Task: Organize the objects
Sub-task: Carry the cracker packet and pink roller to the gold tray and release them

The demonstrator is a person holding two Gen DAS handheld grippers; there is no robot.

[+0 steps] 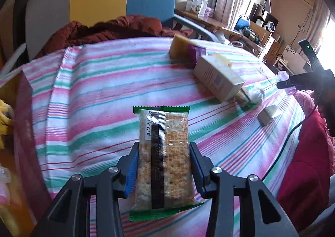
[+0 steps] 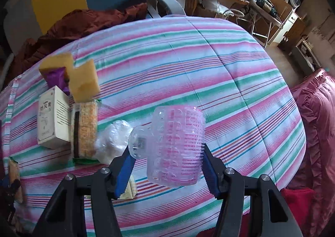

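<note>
Cracker packet [image 1: 164, 157] between left tool [image 1: 164, 171] pads

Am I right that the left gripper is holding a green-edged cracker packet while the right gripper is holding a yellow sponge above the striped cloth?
Not quite. The left gripper does hold the cracker packet, but the right gripper holds a clear pink ribbed plastic piece, as the right wrist view shows. The yellow sponge is back by the white box on the striped cloth.

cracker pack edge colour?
Green, on the cracker pack; clearest in left wrist view.
</note>
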